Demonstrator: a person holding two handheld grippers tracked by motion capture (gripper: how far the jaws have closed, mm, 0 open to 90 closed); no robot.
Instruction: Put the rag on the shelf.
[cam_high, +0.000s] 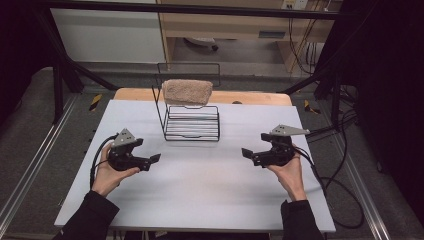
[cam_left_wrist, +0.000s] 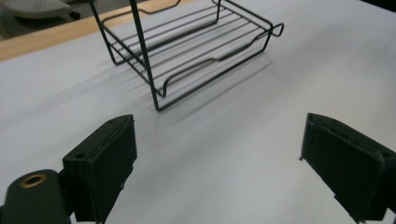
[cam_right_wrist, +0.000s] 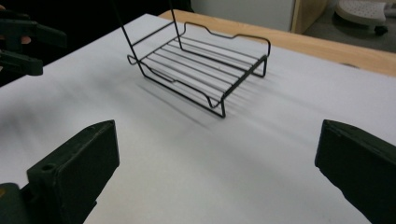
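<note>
The towel (cam_high: 187, 92) hangs folded over the top bar of the rack (cam_high: 192, 122), above the rack's wire shelf and toward the far edge of the table (cam_high: 200, 190). It looks like thick beige terry: soft, limp and light, with a rough nap that should give the pads plenty of friction. It will not hold its shape once lifted, so it is likely to sag and unfold from wherever it is pinched. Nothing about it is fragile.

The rack itself is thin black wire, stiff but probably light, and it may tip or slide if the towel is dragged sideways instead of lifted up off the bar.

The left gripper (cam_high: 154, 159) rests on the table to the near left of the rack, jaws spread wide and empty. The right gripper (cam_high: 247, 152) sits to the near right of the rack, also released, with nothing between its jaws. Both point inward toward each other, well apart from the rack.

The best hold is probably at the towel's two ends where they overhang the bar, one gripper per end, pinching through both folded layers. A single pinch in the middle would likely let the ends droop and catch on the wire
</note>
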